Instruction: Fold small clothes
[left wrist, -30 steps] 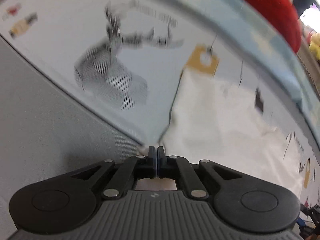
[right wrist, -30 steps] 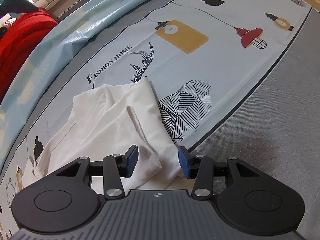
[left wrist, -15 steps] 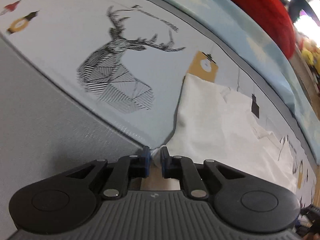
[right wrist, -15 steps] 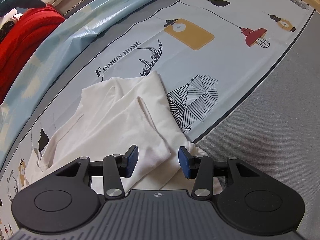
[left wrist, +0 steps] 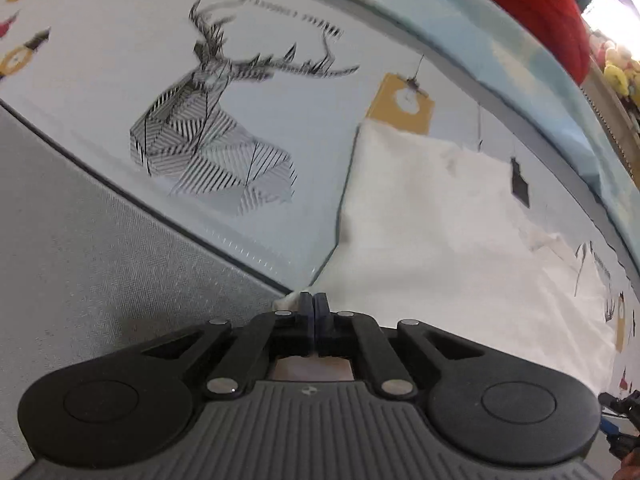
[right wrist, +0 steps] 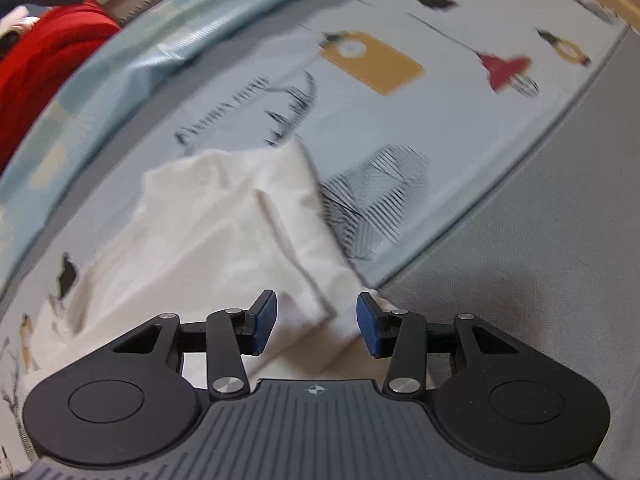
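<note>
Near the edge of the printed cloth [left wrist: 256, 92] that covers the worktop [left wrist: 80, 264] lies the white garment [left wrist: 440, 232], partly folded. It could slide or bunch if only one corner gets pulled, spoiling the fold. The left gripper [left wrist: 313, 307] has its jaws closed, pinching the garment's near corner. The right gripper [right wrist: 316, 318] has its jaws wide open around a folded corner, gripping nothing.

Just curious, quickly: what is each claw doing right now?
Left gripper: closed, pinching a corner of the white cotton garment.
Right gripper: open, holding nothing.
</note>
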Demonstrator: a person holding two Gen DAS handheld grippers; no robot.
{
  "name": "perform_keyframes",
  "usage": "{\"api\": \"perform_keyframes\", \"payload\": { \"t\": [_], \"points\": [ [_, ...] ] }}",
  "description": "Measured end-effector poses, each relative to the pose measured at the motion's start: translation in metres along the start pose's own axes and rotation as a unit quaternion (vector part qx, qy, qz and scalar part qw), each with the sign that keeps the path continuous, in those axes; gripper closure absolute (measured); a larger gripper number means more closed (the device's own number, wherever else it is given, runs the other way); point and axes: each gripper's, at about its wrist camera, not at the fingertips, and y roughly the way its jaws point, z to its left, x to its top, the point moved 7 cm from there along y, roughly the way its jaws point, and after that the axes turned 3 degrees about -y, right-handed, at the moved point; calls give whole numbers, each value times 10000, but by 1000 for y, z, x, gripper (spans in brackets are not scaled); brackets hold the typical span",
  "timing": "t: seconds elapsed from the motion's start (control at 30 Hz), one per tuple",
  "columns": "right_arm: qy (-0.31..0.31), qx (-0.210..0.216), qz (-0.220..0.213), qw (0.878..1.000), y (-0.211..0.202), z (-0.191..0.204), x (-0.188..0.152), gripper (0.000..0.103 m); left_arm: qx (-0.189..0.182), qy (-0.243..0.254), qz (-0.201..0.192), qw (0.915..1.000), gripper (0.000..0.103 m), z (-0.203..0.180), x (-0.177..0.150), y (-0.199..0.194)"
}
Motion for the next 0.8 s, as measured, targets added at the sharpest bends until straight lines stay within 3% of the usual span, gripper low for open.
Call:
{"api": "perform_keyframes", "payload": {
  "t": [0.13,0.17,0.2,0.23,0.33,0.4,0.47,0.67,0.8],
  "points": [
    [-35,76,40,10000,0,-5,-1,57,-328,601,-649,9955,95,-30,2,-19],
    [-111,70,114,9998,1,-6,-3,56,-246,527,-448,9973,94,-28,-5,-9],
    [-155,33,184,9997,3,-9,-7,55,-10,350,43,9994,98,-20,-15,6],
    [-135,-17,216,9997,2,-12,-9,54,29,238,186,9995,97,-17,-23,10],
    [-49,-229,-27,9997,-28,-21,-7,54,184,817,-438,9955,96,-35,-15,-37],
    [-317,24,-512,9982,-69,-14,-2,55,31,1253,-1015,9869,96,-48,-11,-83],
    [-521,213,-887,9945,-108,-10,-1,56,-197,1596,-1244,9791,94,-57,-16,-124],
    [-914,1328,-1610,9737,-221,-39,-40,57,-897,1945,-1432,9662,86,-22,-86,-211],
    [-1324,1384,-1766,9655,-242,-87,-91,58,-866,2093,-1361,9644,86,22,-159,-224]
  ]
}}
